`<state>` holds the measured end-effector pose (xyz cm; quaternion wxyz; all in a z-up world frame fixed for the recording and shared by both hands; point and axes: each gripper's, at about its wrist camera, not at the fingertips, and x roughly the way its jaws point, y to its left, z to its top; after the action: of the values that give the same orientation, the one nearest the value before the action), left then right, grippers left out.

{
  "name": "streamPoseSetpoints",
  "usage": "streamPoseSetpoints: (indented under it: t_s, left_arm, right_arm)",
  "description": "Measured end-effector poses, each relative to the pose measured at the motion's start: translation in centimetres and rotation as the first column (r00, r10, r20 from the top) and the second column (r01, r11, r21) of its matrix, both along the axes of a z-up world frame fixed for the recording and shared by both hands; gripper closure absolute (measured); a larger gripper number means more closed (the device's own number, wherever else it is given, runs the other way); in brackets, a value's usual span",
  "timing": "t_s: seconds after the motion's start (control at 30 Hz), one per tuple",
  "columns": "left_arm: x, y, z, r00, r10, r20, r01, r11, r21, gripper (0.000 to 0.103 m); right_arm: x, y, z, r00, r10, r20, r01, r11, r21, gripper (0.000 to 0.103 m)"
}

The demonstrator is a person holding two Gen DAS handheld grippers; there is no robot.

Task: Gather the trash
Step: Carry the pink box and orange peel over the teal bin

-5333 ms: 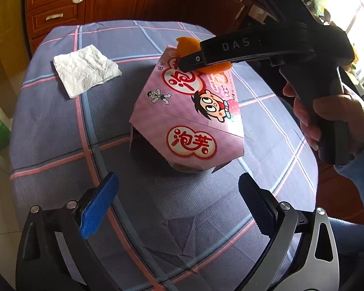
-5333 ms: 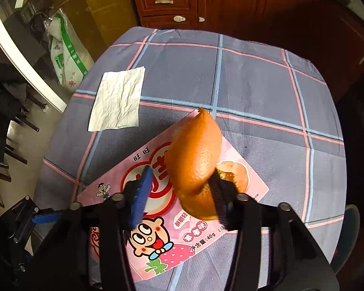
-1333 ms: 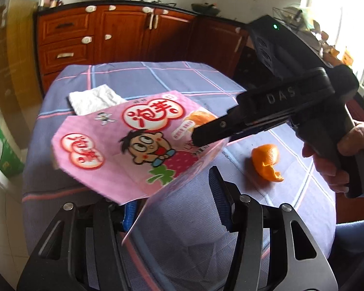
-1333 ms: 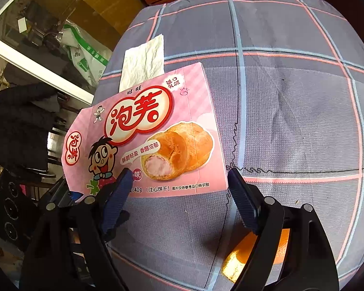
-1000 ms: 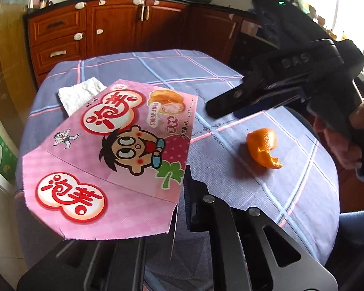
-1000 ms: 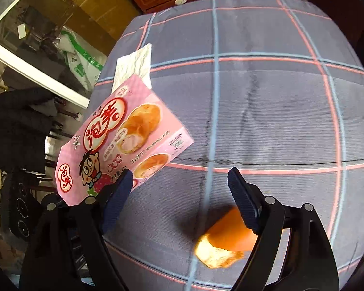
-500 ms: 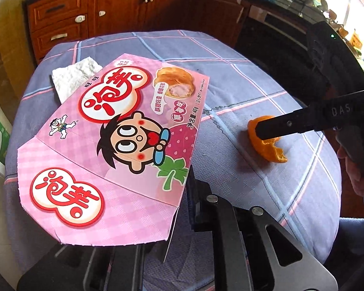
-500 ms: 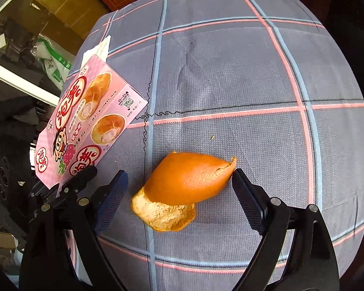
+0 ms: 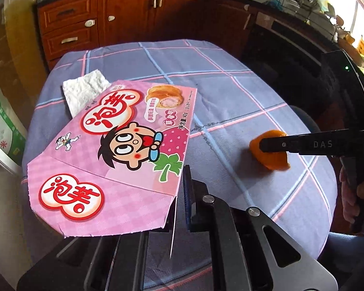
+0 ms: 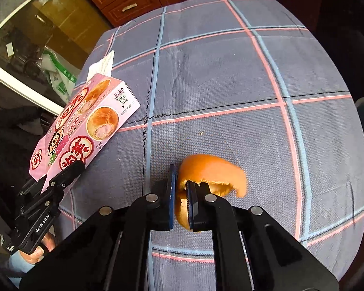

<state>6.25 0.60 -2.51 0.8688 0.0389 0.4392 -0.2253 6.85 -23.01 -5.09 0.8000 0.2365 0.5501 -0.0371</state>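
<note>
Moved: right gripper (image 10: 179, 203) now clamped on orange peel (image 10: 213, 172), jaws wide a second ago | left gripper (image 9: 179, 208) clenched on pink snack box (image 9: 114, 160), held above table (image 9: 230, 84) | left: white napkin (image 9: 85, 89) lies uncollected; no bin visible.

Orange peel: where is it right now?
The orange peel lies on the checked tablecloth, pinched in the right tongs, right of the pink snack box.

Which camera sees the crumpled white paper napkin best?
The left wrist view: the crumpled white paper napkin lies open on the checked tablecloth, one corner behind the pink snack box. The right wrist view shows only a sliver above that box.
</note>
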Motion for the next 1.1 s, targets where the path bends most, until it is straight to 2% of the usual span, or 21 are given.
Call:
streamPoseSetpoints:
  t_s: [0.2,0.63,0.7,0.8,0.93,1.1]
  left_arm:
    - [-1.0,-3.2,3.0,0.997,-0.059,0.047,0.059,0.998,0.001,0.098]
    - [-2.5,-11.2,6.8,0.975,-0.204,0.082,0.206,0.978,-0.015,0.101]
    - [-2.7,-12.4,6.9,0.970,-0.230,0.079,0.231,0.973,-0.009,0.101]
    - [-2.8,-14.1,6.1,0.965,-0.256,0.057,0.253,0.966,0.042,0.101]
    - [-2.3,-13.4,4.0,0.972,-0.234,-0.001,0.234,0.971,0.053,0.099]
    - [-1.6,-12.9,3.2,0.980,-0.198,-0.012,0.198,0.978,0.064,0.098]
  right_arm:
    - [-2.3,-2.4,2.3,0.996,-0.060,0.073,0.056,0.997,0.054,0.097]
    - [-8.7,-8.3,6.6,0.962,-0.197,0.188,0.185,0.979,0.083,0.097]
    - [-9.5,-9.0,6.8,0.958,-0.211,0.196,0.197,0.977,0.086,0.097]
    - [-10.3,-9.7,6.4,0.956,-0.223,0.189,0.208,0.974,0.095,0.097]
    - [-10.9,-9.9,5.2,0.958,-0.231,0.172,0.212,0.970,0.120,0.097]
    - [-10.8,-9.9,4.8,0.958,-0.231,0.170,0.209,0.968,0.138,0.097]
